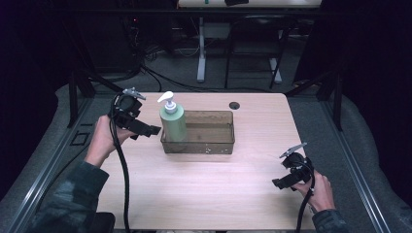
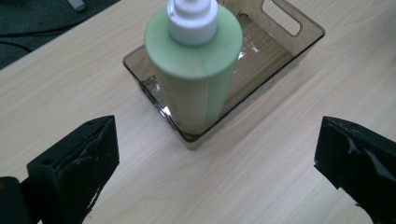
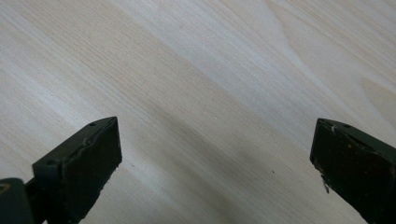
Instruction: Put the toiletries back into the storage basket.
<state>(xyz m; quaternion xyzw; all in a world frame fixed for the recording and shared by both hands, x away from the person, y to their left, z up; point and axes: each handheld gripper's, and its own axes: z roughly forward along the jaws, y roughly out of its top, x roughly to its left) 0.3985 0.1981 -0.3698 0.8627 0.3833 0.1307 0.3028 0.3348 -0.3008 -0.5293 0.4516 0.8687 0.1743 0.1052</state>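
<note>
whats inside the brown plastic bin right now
A green pump bottle stands upright at the left end of the bin. The rest of the bin's floor looks bare. The patch directly under the bottle is covered, so it cannot be checked.

Table [image 1: 204, 194]: pale wood-look top, matt, fine straight grain, smooth.
Bin [image 1: 214, 145]: clear smoky-brown plastic, glossy, with bright glints on its floor (scuffs or specks along the front wall).
Bottle [image 1: 173, 124]: pale green plastic, satin and smooth, a faint seam down its side in the left gripper view.
Pump [image 1: 168, 101]: white plastic, slightly glossy.
Left gripper [image 2: 217, 154]: black jaws, matt, edges chipped and scratched.
Right gripper [image 3: 215, 156]: black jaws, matt, worn at the corners.
Sleeves [image 1: 68, 194]: dark mottled cloth.
</note>
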